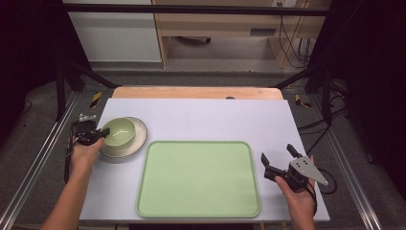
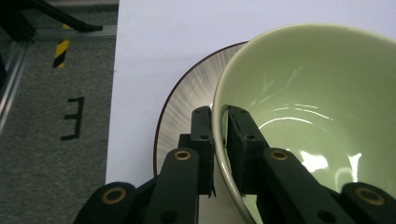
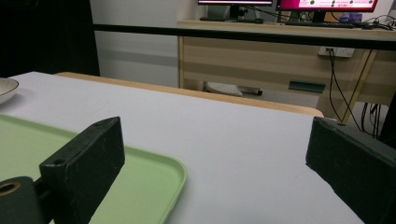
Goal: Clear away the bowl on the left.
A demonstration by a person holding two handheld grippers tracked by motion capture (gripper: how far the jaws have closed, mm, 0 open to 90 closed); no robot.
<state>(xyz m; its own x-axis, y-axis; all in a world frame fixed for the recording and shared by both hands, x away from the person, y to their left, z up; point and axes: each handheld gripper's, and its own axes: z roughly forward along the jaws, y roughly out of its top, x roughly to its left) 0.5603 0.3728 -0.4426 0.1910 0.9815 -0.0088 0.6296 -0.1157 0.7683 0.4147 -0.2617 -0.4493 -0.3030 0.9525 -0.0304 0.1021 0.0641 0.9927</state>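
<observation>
My left gripper (image 1: 99, 133) was at the near-left part of the white table (image 1: 201, 120), and its jaws had closed on the rim of the pale green bowl (image 1: 119, 131). In the left gripper view, one black jaw sat outside the wall of the bowl (image 2: 322, 98) and the other inside it, with the rim pinched between them. The bowl rested on a round plate (image 1: 139, 139), whitish with a dark edge, whose streaked surface (image 2: 187, 102) showed past the bowl's left side; from these angles I could not tell whether the bowl had lifted off it at all. Just beside the plate, toward the middle of the table, lay a light green rectangular tray (image 1: 198, 178), with nothing on it. My right gripper (image 1: 280, 160) hovered just off the tray's right edge, its jaws spread wide and holding nothing. In the right gripper view the tray's rounded corner (image 3: 159, 172) showed between those parted jaws, and the plate's edge (image 3: 7, 88) sat far off to the left.
</observation>
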